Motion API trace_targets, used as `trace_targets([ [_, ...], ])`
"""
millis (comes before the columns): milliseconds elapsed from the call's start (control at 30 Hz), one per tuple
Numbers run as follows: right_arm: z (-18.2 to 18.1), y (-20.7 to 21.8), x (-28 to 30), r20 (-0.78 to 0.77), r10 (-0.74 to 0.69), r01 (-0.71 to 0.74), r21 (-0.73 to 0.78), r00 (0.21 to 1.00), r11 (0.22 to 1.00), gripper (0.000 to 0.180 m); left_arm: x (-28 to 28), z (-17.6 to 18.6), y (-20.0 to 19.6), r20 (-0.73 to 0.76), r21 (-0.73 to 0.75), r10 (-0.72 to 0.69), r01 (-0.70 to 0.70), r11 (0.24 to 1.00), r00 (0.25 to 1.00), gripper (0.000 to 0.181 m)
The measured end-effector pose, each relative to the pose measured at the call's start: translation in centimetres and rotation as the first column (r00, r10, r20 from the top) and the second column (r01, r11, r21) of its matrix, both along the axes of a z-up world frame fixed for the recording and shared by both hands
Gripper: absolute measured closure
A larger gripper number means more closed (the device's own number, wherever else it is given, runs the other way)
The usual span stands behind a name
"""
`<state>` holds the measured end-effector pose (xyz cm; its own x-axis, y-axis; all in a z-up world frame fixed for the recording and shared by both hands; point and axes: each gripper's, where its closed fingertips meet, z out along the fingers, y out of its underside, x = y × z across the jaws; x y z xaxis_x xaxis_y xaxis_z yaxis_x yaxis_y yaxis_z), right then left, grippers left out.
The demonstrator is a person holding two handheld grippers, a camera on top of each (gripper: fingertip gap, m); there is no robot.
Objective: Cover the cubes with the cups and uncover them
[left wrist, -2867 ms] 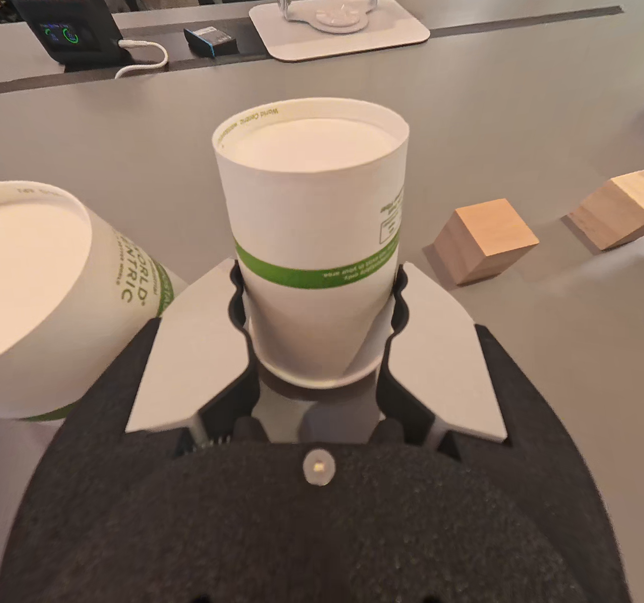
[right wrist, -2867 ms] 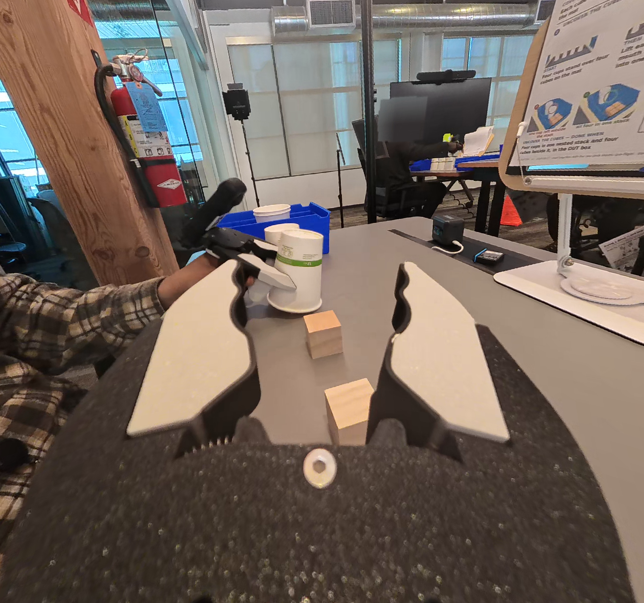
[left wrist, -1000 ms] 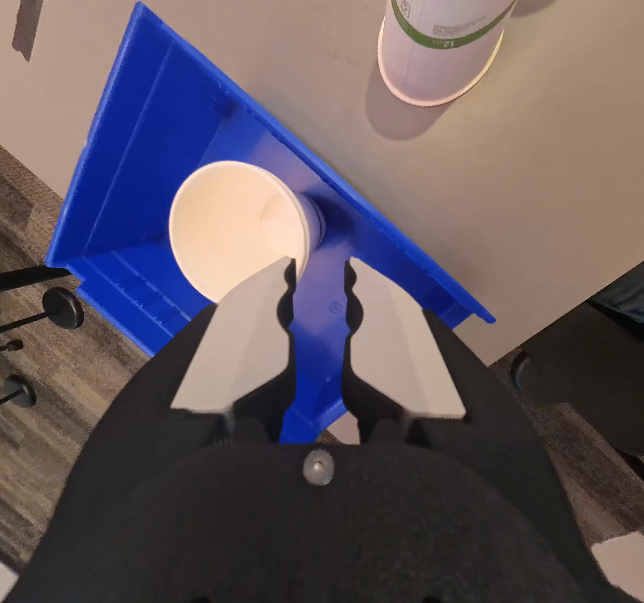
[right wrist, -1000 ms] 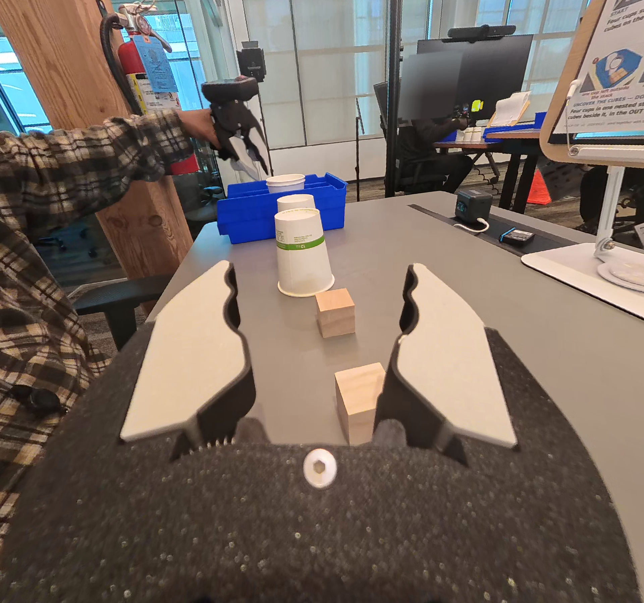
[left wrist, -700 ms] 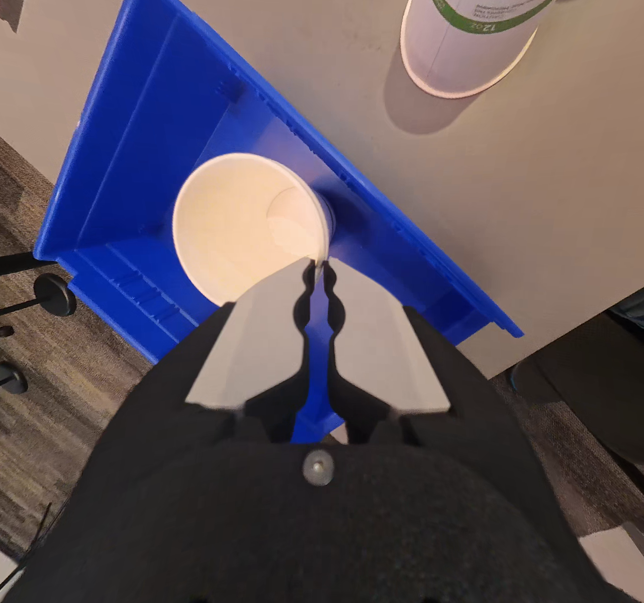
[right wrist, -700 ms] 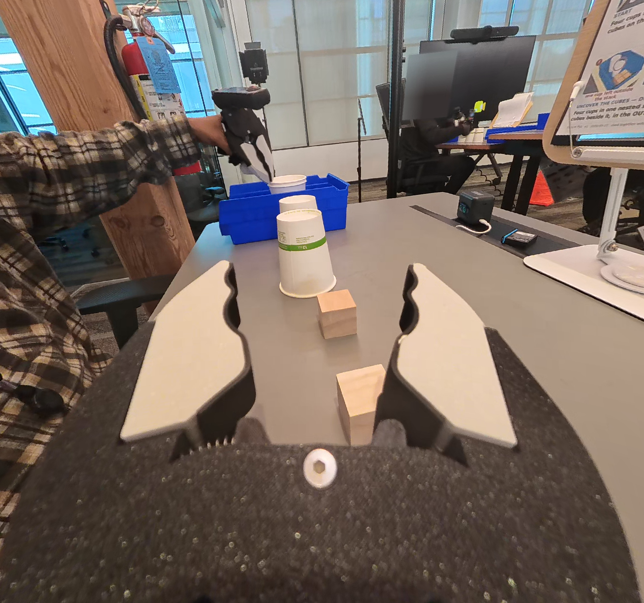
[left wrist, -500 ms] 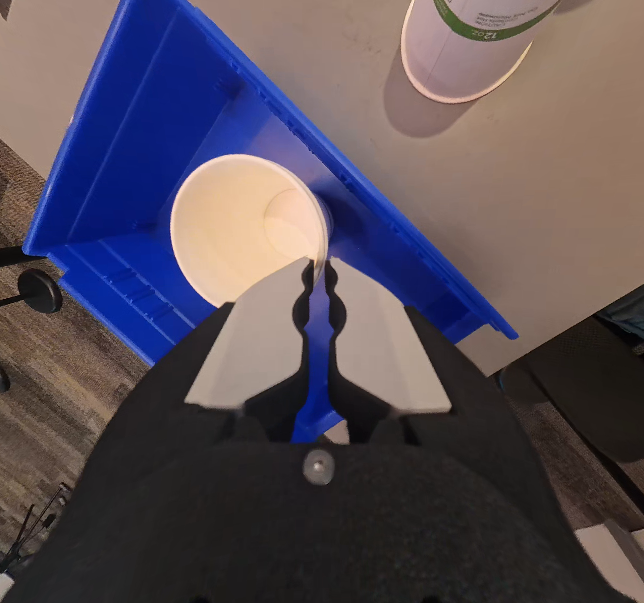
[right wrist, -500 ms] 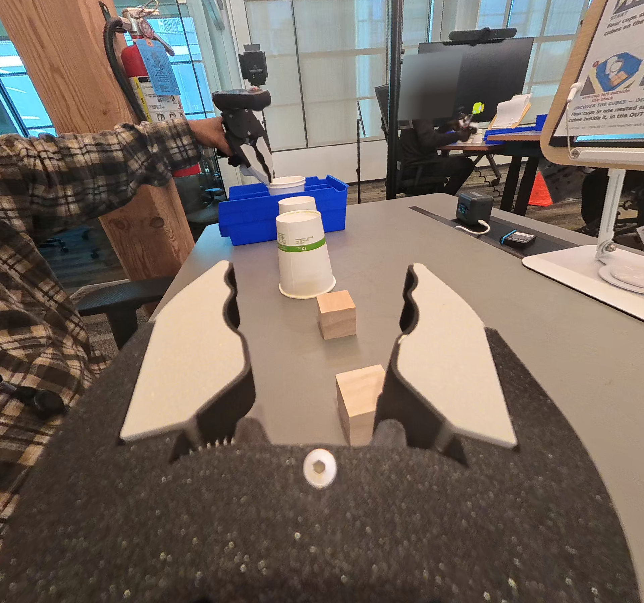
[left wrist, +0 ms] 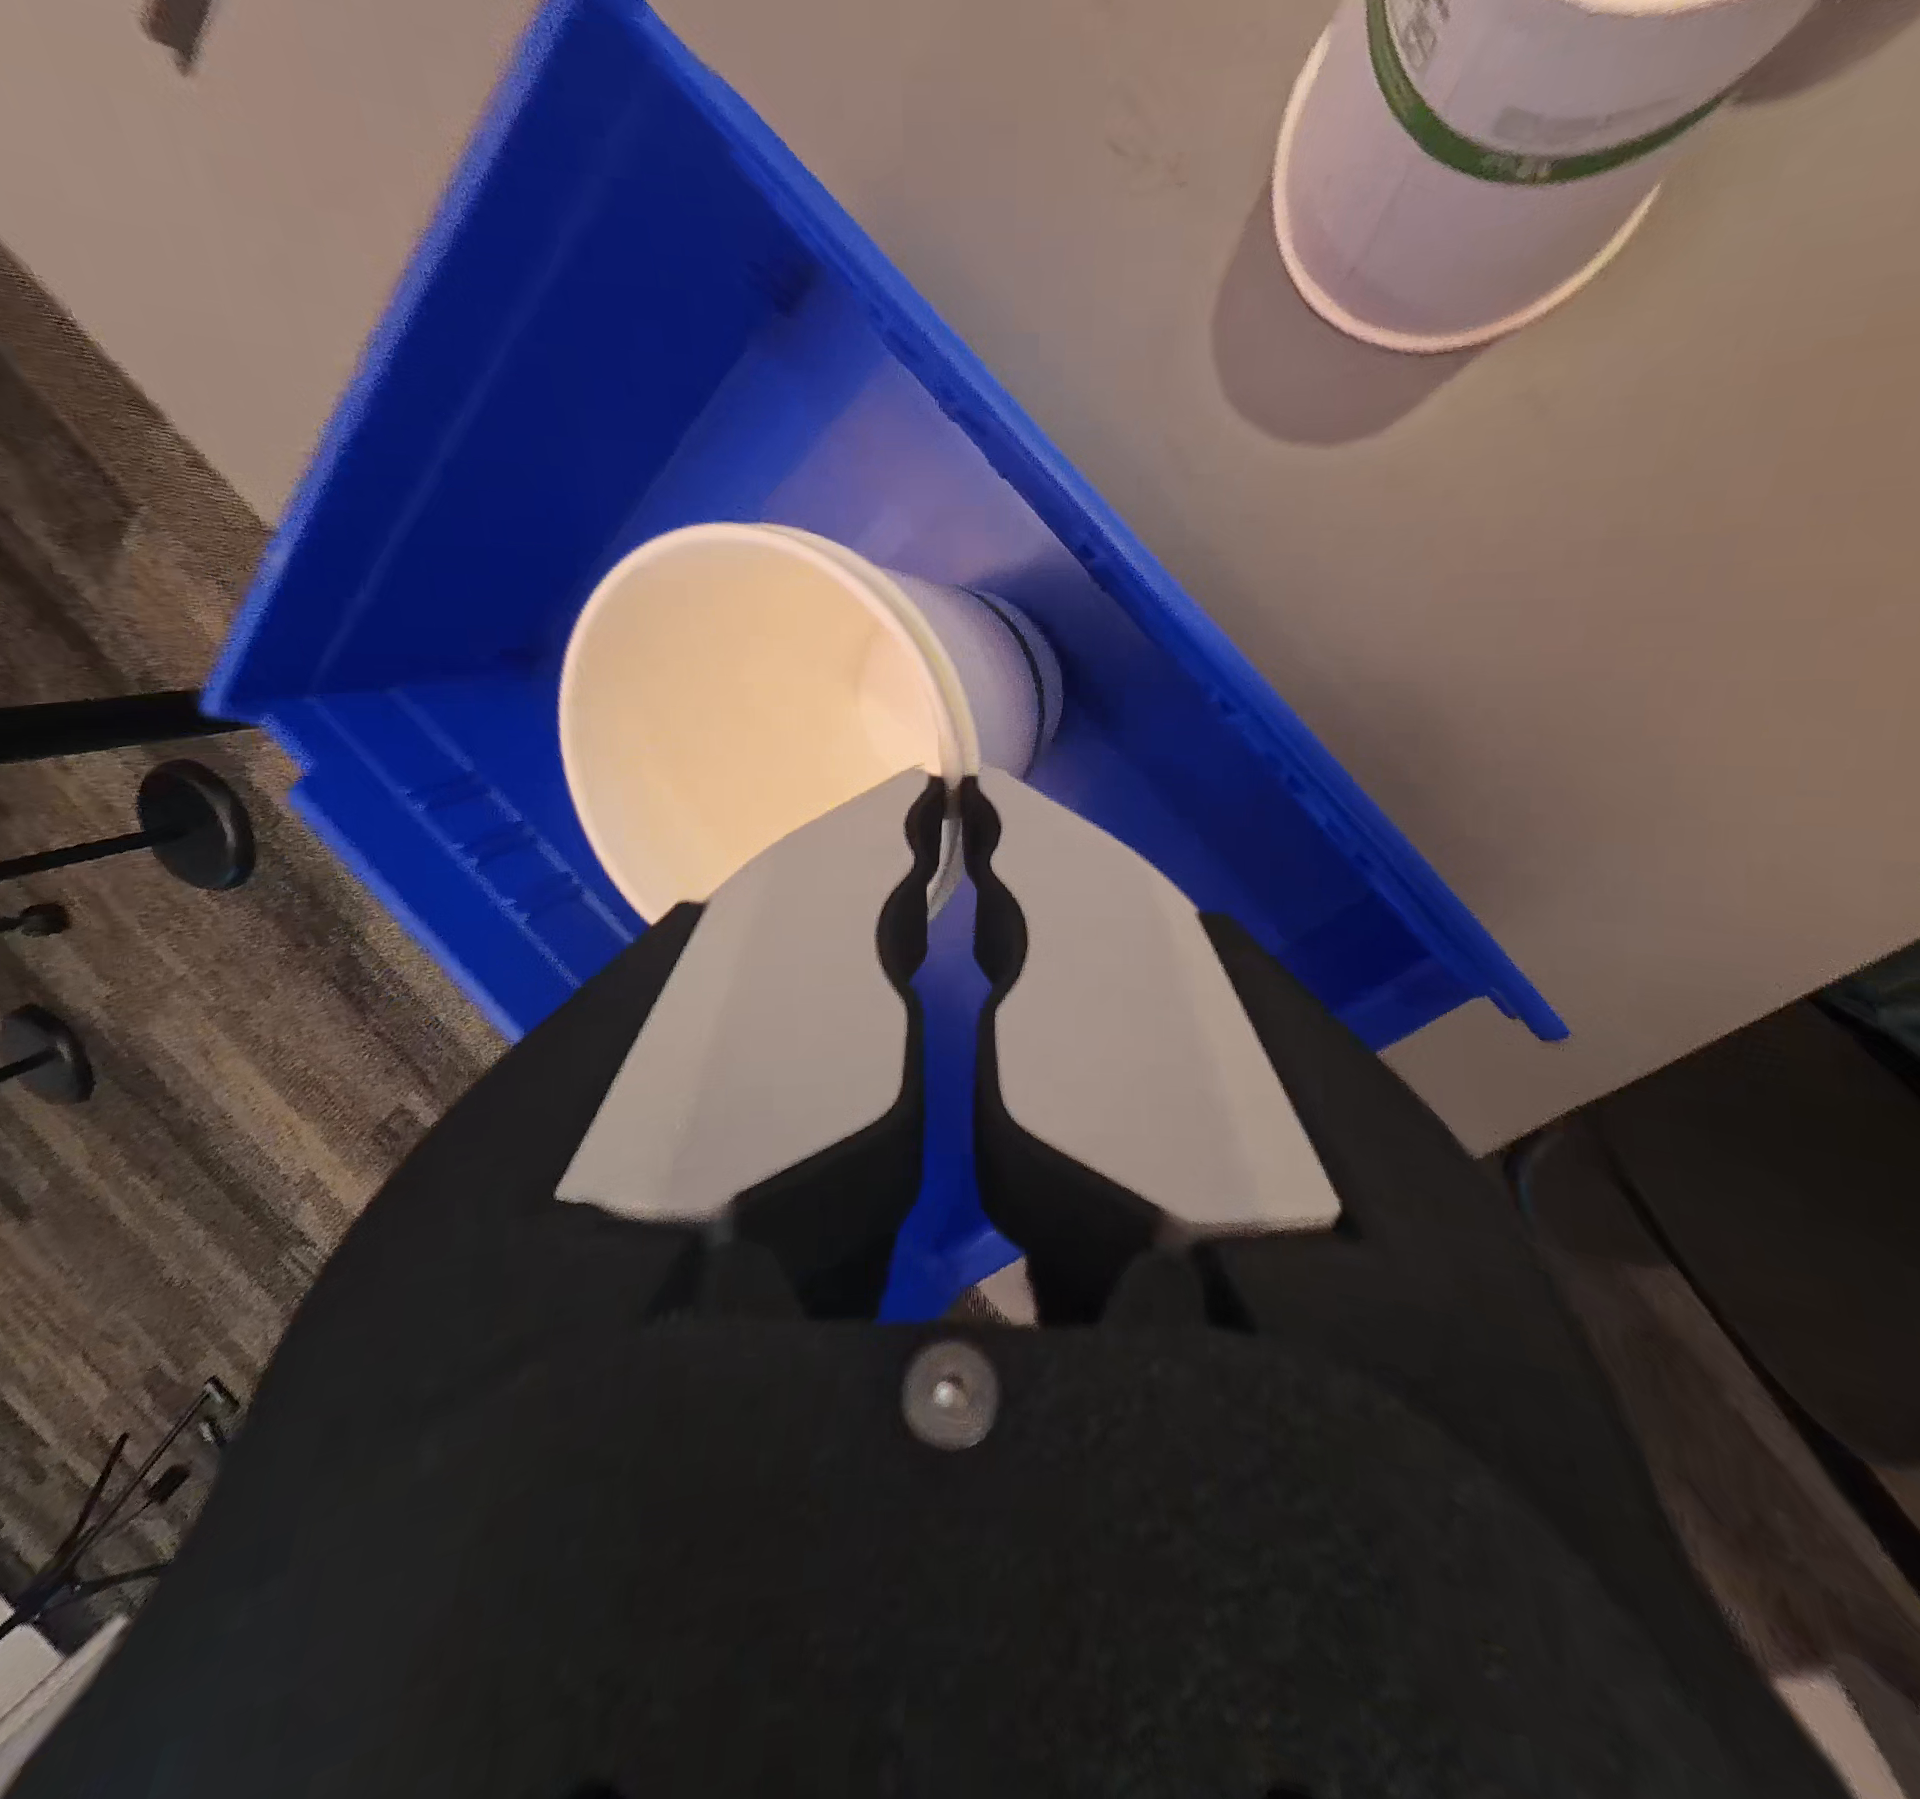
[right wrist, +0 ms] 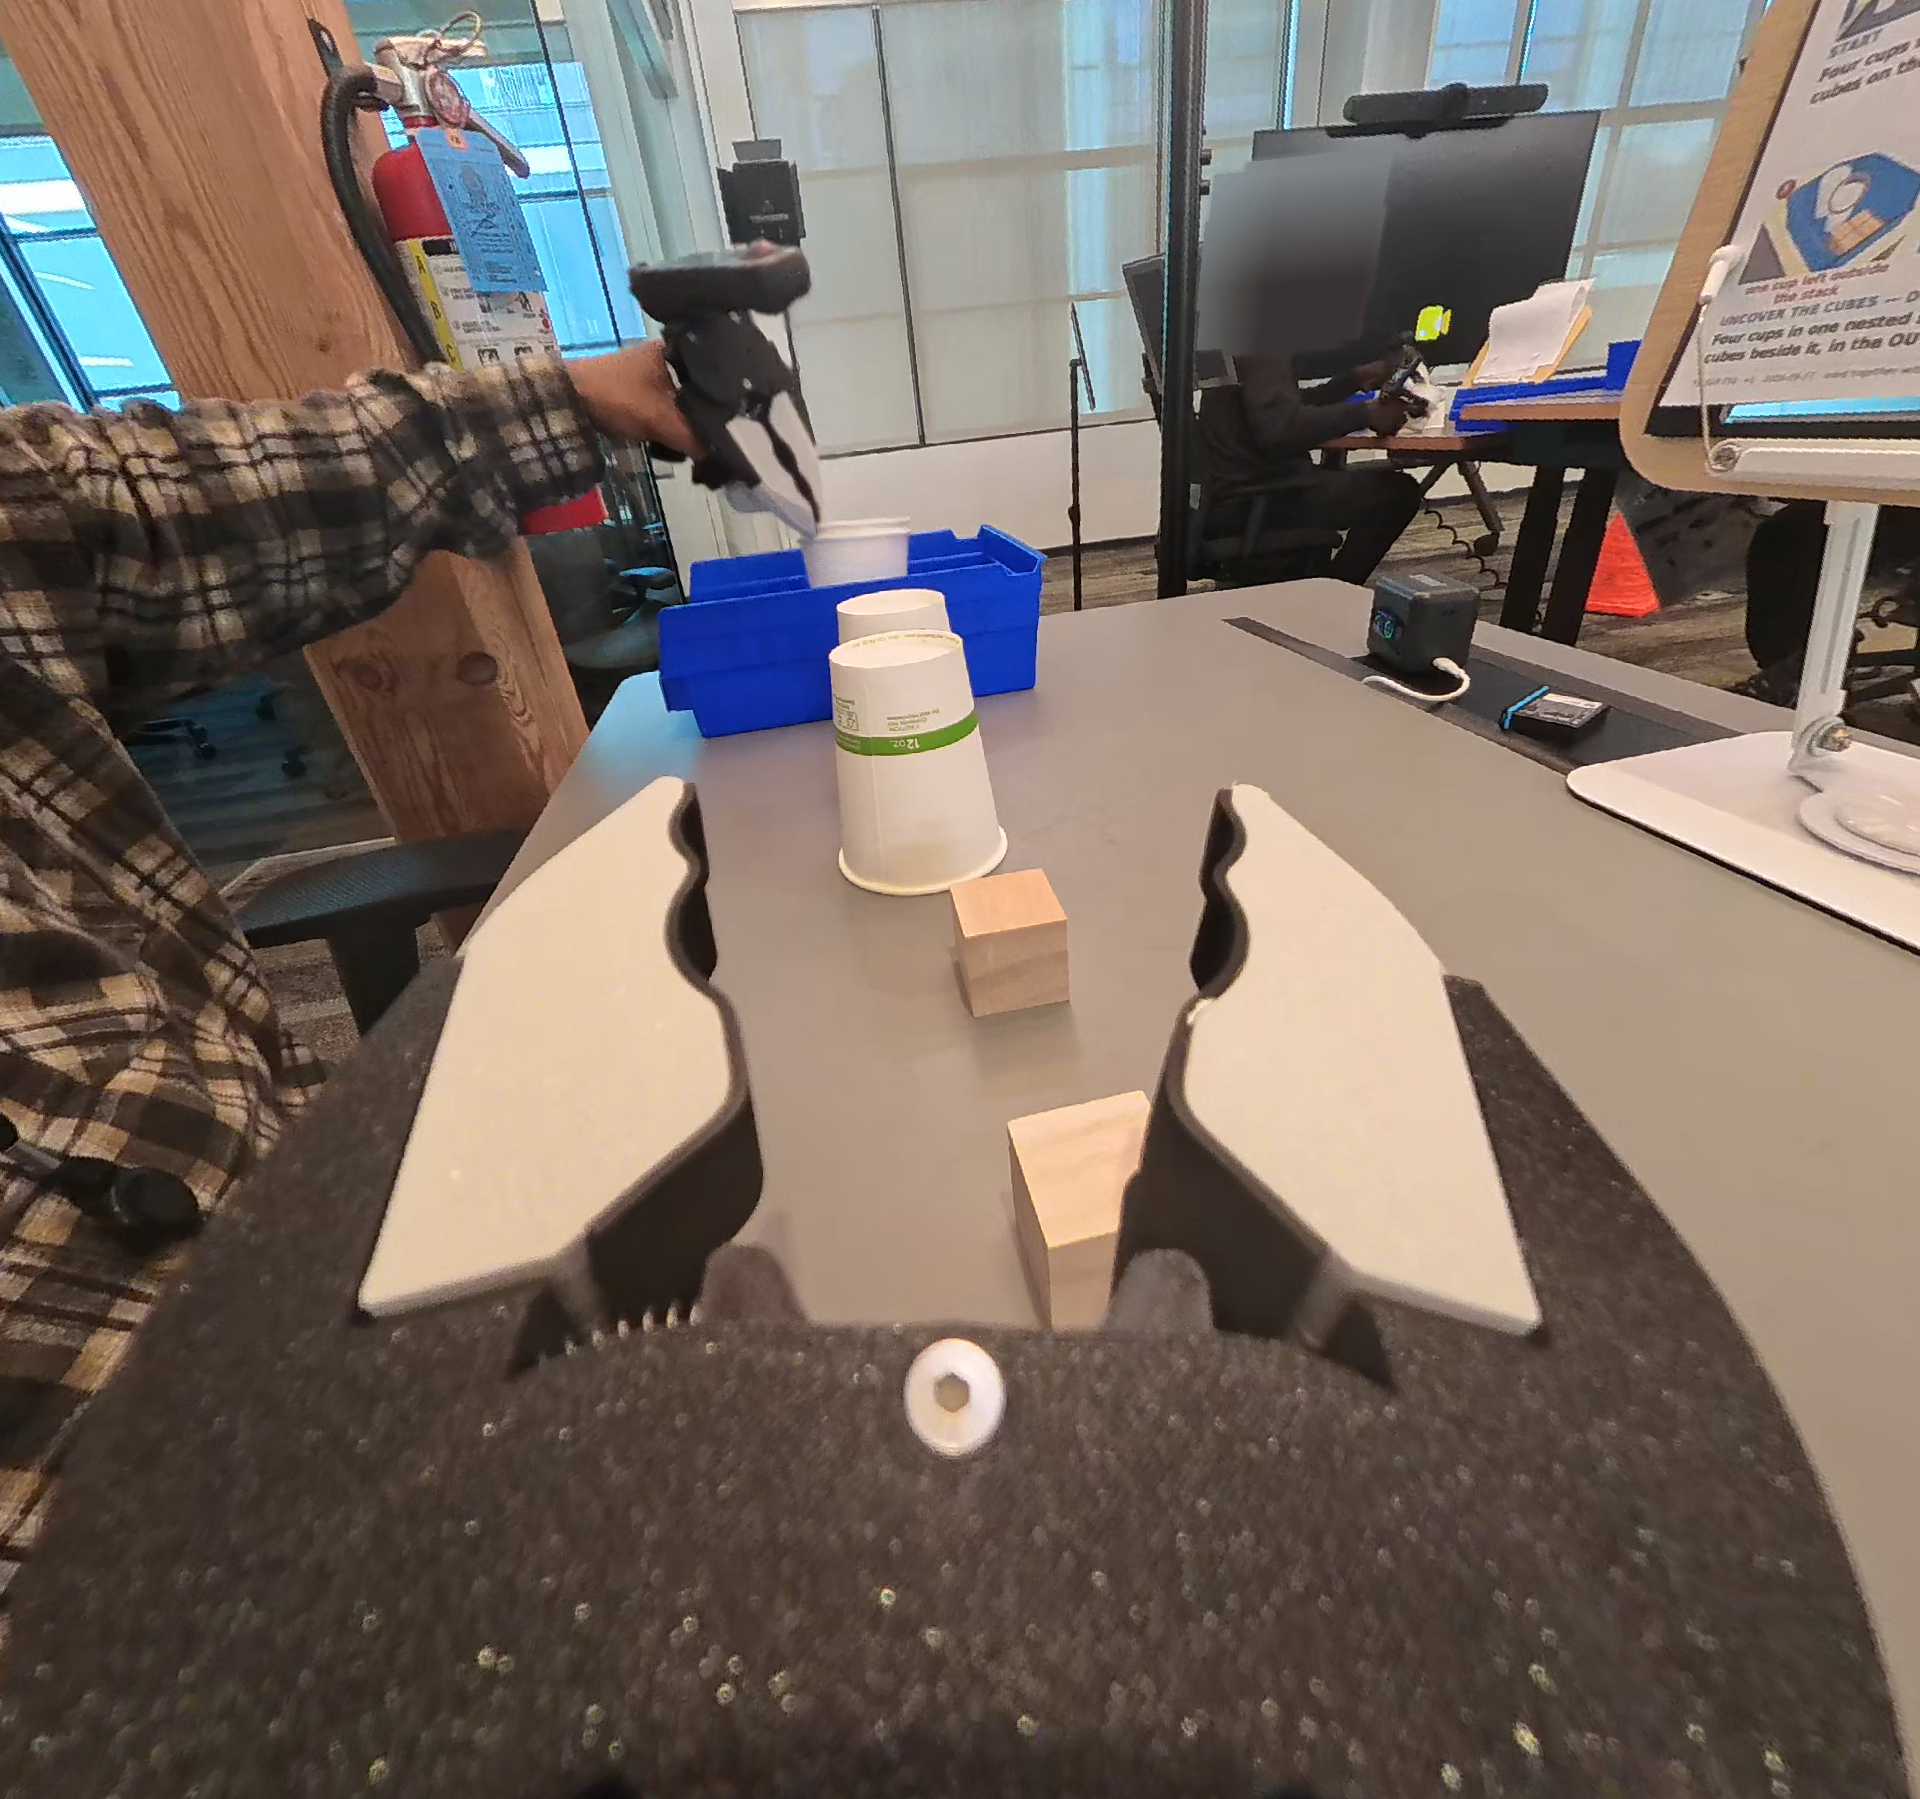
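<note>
My left gripper [left wrist: 948,793] is shut on the rim of a white paper cup [left wrist: 769,700] that stands mouth-up in the blue bin [left wrist: 582,419]. In the right wrist view the same gripper [right wrist: 800,502] pinches that cup [right wrist: 857,549] above the bin [right wrist: 769,648]. Two upside-down cups stand on the grey table in a row: a near one [right wrist: 909,783] with a green band and one behind it [right wrist: 891,615]. Two bare wooden cubes lie in front, one farther [right wrist: 1010,939] and one close [right wrist: 1075,1199]. My right gripper [right wrist: 961,876] is open and empty above the near cube.
A white stand base [right wrist: 1766,814] with a sign board [right wrist: 1808,191] is at the table's right. A small black device [right wrist: 1418,622] with a white cable and a black battery [right wrist: 1558,712] lie on the dark strip. A wooden pillar [right wrist: 208,295] and an office chair [right wrist: 384,892] are on the left.
My left gripper let go of the upside-down cup on the table, swung over the blue bin and closed on the rim of the cup there. The right gripper stayed almost still.
</note>
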<state>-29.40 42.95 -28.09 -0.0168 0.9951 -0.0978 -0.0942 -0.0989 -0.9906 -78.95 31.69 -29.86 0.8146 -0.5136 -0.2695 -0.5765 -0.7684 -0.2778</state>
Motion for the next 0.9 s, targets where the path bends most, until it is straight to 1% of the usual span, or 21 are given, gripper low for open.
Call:
trace_targets([
  [33,0.0,0.0,0.0,0.000,0.000,0.000,-0.001,1.000,1.000,0.089,-0.2,0.6,0.2,-0.007,0.027,0.014,-0.014,1.000,1.000,0.178],
  [133,0.0,-0.1,-0.1,0.002,0.004,-0.004,0.001,1.000,1.000,0.090,-0.7,2.2,0.3,-0.047,0.079,0.053,-0.050,0.996,0.997,0.178],
  [267,0.0,-0.2,-0.1,0.004,0.006,-0.006,0.003,1.000,1.000,0.090,-1.2,4.1,0.0,-0.162,0.123,0.092,-0.072,0.990,0.983,0.178],
  [433,0.0,-0.2,-0.1,0.005,0.008,-0.008,0.004,1.000,1.000,0.091,-1.0,5.8,0.1,-0.211,0.185,0.138,-0.100,0.978,0.968,0.178],
  [533,0.1,-0.2,-0.1,-0.003,0.004,-0.004,0.003,1.000,1.000,0.091,-1.1,7.8,0.3,-0.219,0.253,0.170,-0.112,0.961,0.961,0.178],
  [633,0.2,-0.1,0.0,-0.009,0.002,-0.002,0.003,1.000,1.000,0.091,-0.8,10.8,0.5,-0.167,0.347,0.202,-0.135,0.928,0.965,0.178],
  [733,0.2,-0.2,0.0,-0.013,-0.001,0.001,0.006,1.000,1.000,0.090,0.4,13.8,0.7,-0.054,0.429,0.206,-0.163,0.888,0.977,0.178],
  [833,0.8,-0.2,0.1,-0.049,-0.011,0.010,-0.002,0.999,1.000,0.089,2.7,16.3,1.0,0.040,0.503,0.160,-0.158,0.850,0.986,0.178],
  [900,1.6,-0.2,0.2,-0.082,-0.037,0.037,-0.005,0.996,0.999,0.088,4.8,17.8,1.3,0.106,0.550,0.104,-0.146,0.822,0.989,0.178],
])
